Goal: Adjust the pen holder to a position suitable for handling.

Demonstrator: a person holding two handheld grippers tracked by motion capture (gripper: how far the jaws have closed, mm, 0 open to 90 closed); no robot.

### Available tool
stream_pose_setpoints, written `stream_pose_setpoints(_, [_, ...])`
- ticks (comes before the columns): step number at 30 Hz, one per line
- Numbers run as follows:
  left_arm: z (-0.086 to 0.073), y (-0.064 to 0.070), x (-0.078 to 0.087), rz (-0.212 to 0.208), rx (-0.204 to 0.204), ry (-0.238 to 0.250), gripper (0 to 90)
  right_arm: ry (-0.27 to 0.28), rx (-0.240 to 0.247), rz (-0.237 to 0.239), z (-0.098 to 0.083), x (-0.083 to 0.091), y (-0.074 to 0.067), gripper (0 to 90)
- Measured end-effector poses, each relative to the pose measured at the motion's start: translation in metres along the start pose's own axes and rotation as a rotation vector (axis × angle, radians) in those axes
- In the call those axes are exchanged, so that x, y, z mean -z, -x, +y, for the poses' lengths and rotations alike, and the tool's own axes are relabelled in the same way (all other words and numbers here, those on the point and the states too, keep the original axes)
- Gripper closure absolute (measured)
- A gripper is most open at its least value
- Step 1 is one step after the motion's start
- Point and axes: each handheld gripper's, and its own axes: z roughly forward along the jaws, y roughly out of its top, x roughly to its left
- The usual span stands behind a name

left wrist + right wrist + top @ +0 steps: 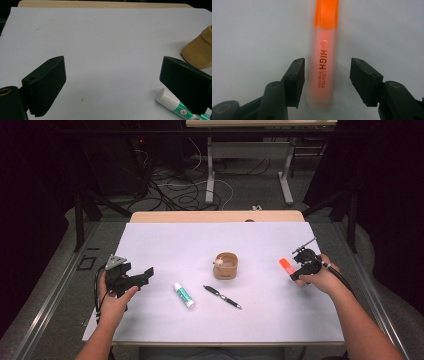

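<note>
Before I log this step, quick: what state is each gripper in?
Left gripper: open, nothing between its jaws.
Right gripper: open around the orange highlighter; pads not pressing it.

High view overhead, facing forward across the desk (pixel 150 320), left gripper view low, level, right gripper view close, both sharing its white top

On the counter (pixel 165 237), a highlighter (pixel 285 265) lies near the right edge, between the jaws of the right hand-held gripper (pixel 299 266). A wooden cup (pixel 226 265) stands near the centre. A pen (pixel 222 296) lies before it, toward the near edge. A glue stick (pixel 184 295) lies left of the pen. The left hand-held gripper (pixel 146 275) sits near the left edge, left of the glue stick.
</note>
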Motion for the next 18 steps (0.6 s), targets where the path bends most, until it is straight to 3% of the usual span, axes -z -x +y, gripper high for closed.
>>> stream_pose_setpoints(4, [-0.0001, 0.0001, -0.0002, -0.001, 0.001, -0.001, 7.0, -0.018, -0.016, 0.011, -0.001, 0.0004, 0.0008, 52.2])
stream_pose_setpoints(5, [-0.0001, 0.0001, -0.0003, -0.002, 0.001, -0.001, 7.0, 0.031, -0.03, 0.049, -0.0027, -0.0031, 0.001, 52.9])
stream_pose_setpoints(6, [0.0, 0.0, -0.0002, -0.002, -0.003, -0.004, 7.0, 0.036, -0.034, 0.055, -0.003, -0.0036, 0.0012, 54.0])
stream_pose_setpoints(9, [0.0, 0.0001, -0.0002, -0.002, -0.002, -0.003, 7.0, -0.027, -0.033, 0.028, -0.0021, -0.0013, 0.0012, 56.5])
stream_pose_setpoints(18, [-0.0001, 0.0002, -0.0003, -0.002, 0.0, -0.002, 7.0, -0.042, -0.046, 0.047, -0.0029, -0.005, -0.0006, 62.8])
